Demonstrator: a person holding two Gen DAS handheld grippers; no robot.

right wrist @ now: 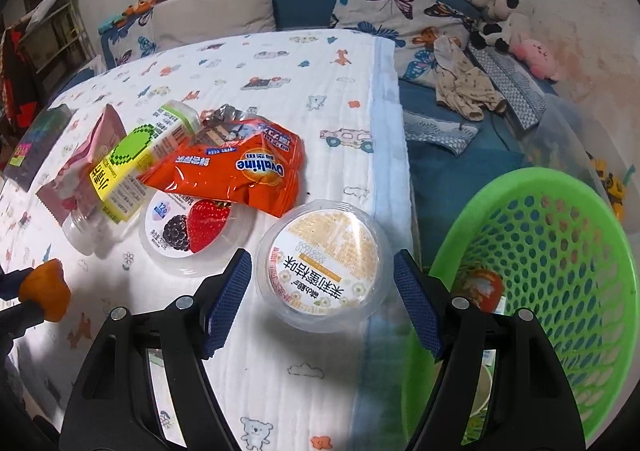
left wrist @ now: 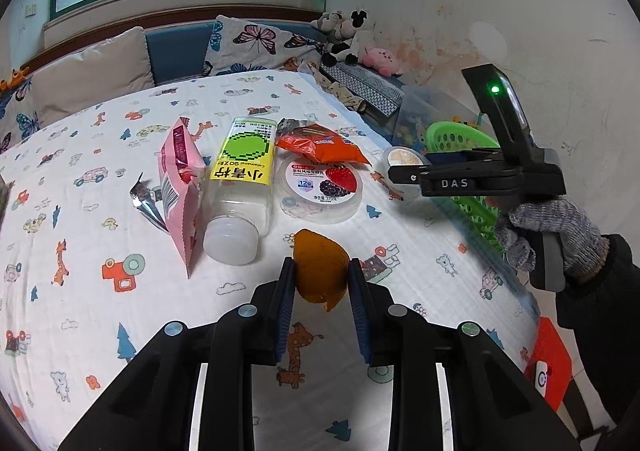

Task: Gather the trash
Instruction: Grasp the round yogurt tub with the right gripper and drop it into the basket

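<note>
My left gripper (left wrist: 320, 271) is shut on an orange peel (left wrist: 320, 271), held just above the bed; the peel also shows in the right wrist view (right wrist: 46, 289). My right gripper (right wrist: 322, 273) is open around a round plastic cup with a beige label (right wrist: 322, 265), its pads apart from the cup's sides; the cup lies near the bed's right edge. On the bed lie a berry yogurt cup (left wrist: 322, 187), an orange Ovaltine wrapper (right wrist: 236, 167), a clear bottle with a yellow-green label (left wrist: 240, 187) and a pink pouch (left wrist: 180, 187).
A green mesh basket (right wrist: 540, 243) stands right of the bed, with some trash inside. A foil scrap (left wrist: 146, 201) lies left of the pink pouch. Pillows (left wrist: 256, 47) and plush toys (left wrist: 352, 39) line the far side by the wall.
</note>
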